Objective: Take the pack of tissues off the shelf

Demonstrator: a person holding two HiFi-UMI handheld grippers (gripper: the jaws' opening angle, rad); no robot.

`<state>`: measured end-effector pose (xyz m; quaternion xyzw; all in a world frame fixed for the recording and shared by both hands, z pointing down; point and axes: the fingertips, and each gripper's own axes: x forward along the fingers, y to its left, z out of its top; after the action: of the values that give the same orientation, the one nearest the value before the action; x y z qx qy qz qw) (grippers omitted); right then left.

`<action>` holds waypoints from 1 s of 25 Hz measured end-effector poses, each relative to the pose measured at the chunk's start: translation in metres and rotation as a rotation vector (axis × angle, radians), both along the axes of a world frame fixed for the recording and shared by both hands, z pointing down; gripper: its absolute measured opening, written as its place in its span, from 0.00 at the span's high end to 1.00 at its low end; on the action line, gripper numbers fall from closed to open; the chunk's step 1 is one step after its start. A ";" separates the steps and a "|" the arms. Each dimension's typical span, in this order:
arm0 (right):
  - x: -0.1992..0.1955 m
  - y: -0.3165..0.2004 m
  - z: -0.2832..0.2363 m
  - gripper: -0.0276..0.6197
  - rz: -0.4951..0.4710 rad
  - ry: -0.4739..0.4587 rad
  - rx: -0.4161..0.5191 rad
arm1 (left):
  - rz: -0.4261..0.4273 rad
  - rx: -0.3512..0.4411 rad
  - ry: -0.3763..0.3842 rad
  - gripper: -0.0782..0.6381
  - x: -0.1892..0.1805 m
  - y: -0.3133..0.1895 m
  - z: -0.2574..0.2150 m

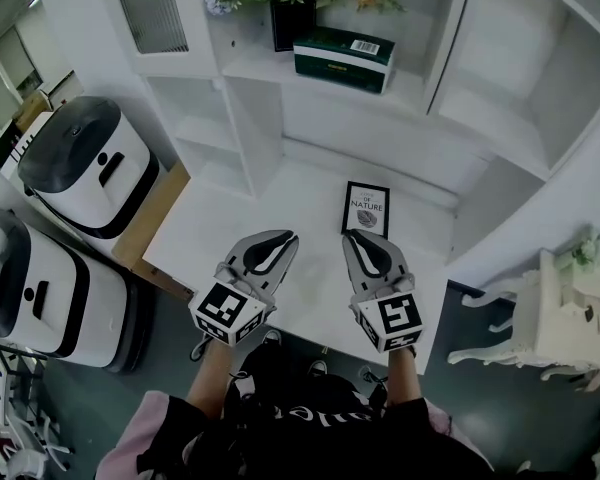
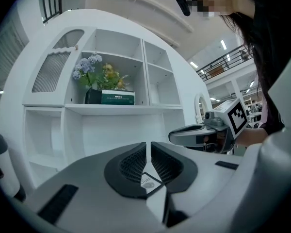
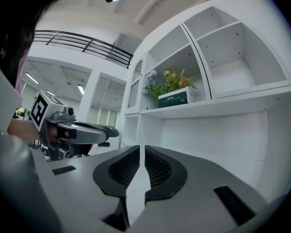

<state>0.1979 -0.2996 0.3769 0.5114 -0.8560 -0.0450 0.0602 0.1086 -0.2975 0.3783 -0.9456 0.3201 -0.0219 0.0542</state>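
The dark green pack of tissues (image 1: 345,58) lies near the front edge of the upper shelf (image 1: 245,63), just right of a black vase (image 1: 293,23). The left gripper (image 1: 280,240) and right gripper (image 1: 358,240) hover side by side over the counter's (image 1: 280,198) front edge, jaws closed on nothing.

Left claw (image 1: 278,240): pale grey moulded shell with two rounded jaws, each lined with black ribbed pads (image 2: 134,163). Black slot-shaped marks sit on the shell.
Left cube (image 1: 227,313): mounted at the rear, with white faces carrying black square markers.
Right claw (image 1: 360,240): same make, with a grey shell and black ribbed lining.
Right cube (image 1: 392,320): white with black markers.
Person: black top (image 1: 300,408) with white lettering across it, pink sleeves (image 1: 150,438), and a small black camera (image 2: 183,4) worn on the head.
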 end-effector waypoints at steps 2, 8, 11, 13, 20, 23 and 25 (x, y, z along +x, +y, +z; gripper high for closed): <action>0.003 -0.011 -0.009 0.86 0.019 0.002 0.016 | 0.016 0.021 -0.001 0.84 0.002 -0.015 -0.009; 0.017 -0.044 -0.032 0.86 0.116 0.022 0.041 | 0.089 0.078 -0.002 0.84 0.004 -0.062 -0.037; 0.024 -0.060 -0.046 0.86 0.161 0.012 0.061 | 0.131 0.105 -0.023 0.84 0.006 -0.085 -0.049; 0.028 -0.071 -0.059 0.86 0.186 0.011 0.093 | 0.151 0.118 -0.034 0.84 0.007 -0.102 -0.056; 0.046 -0.107 -0.103 0.86 0.251 0.049 0.185 | 0.208 0.170 0.038 0.84 0.004 -0.155 -0.102; 0.052 -0.121 -0.120 0.86 0.258 0.058 0.200 | 0.221 0.191 0.018 0.83 0.006 -0.177 -0.117; 0.057 -0.129 -0.129 0.86 0.268 0.091 0.206 | 0.224 0.188 0.017 0.82 0.007 -0.190 -0.127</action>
<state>0.2552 -0.4289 0.2476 0.6217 -0.7675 -0.1472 0.0518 0.1159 -0.4871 0.2509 -0.9663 0.2136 0.0226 0.1418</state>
